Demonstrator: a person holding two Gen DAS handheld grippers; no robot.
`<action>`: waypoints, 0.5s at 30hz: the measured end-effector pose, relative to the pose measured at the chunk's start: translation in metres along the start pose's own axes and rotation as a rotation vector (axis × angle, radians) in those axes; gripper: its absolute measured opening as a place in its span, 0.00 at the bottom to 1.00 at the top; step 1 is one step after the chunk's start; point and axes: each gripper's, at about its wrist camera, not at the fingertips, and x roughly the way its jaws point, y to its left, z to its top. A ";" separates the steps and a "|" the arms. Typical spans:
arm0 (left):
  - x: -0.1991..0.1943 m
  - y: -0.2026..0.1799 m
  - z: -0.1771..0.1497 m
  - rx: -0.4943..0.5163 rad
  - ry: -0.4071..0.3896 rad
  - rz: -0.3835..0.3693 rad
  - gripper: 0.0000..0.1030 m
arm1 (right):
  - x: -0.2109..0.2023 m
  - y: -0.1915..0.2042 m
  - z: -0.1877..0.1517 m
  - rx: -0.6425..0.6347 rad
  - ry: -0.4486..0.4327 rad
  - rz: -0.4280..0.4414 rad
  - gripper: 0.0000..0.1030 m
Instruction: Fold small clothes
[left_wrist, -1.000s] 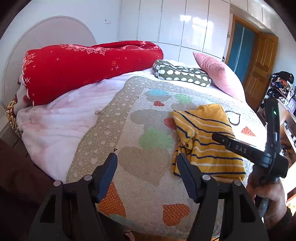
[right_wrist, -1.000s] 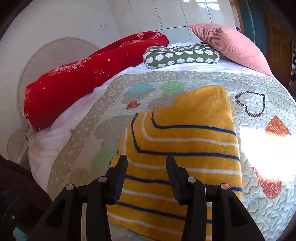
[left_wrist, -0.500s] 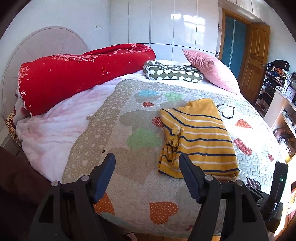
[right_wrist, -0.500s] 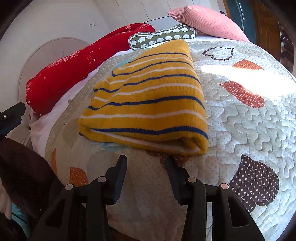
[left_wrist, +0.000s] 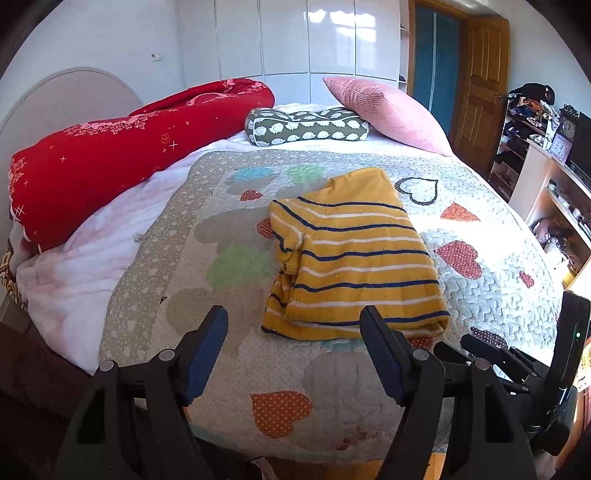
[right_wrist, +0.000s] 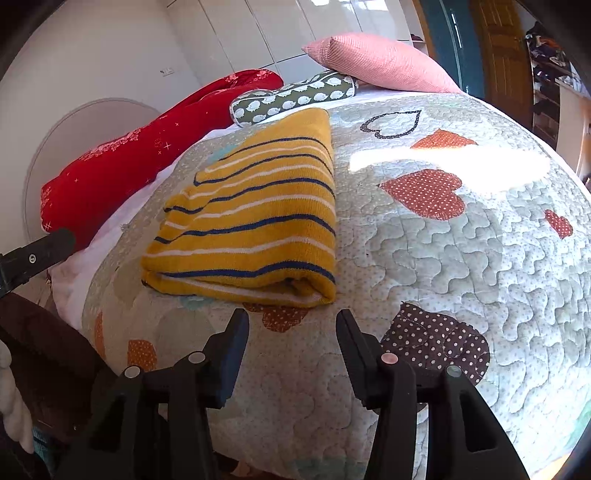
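I see the striped yellow sweater (left_wrist: 354, 254) lying folded on the bed quilt (left_wrist: 498, 280); it looks soft, light, floppy; I would pinch its thick near fold; my left claw (left_wrist: 295, 350) and right claw (right_wrist: 291, 347) gape wide, holding nothing.

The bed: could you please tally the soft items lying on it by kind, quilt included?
Folded garments: 1, the yellow striped sweater
Pillows: 2, the pink pillow and the green patterned pillow
Rolled bedding: 1, the red duvet
Covers: 1, the heart quilt
Total: 5
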 end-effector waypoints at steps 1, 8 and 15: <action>0.001 -0.002 0.000 0.004 0.003 -0.002 0.71 | 0.000 -0.003 -0.001 0.007 0.000 -0.005 0.51; 0.008 -0.007 -0.001 0.012 0.023 -0.009 0.71 | 0.000 -0.012 -0.001 0.033 0.001 -0.019 0.52; 0.013 -0.007 -0.002 0.011 0.037 -0.014 0.71 | 0.005 -0.009 -0.002 0.019 0.012 -0.028 0.55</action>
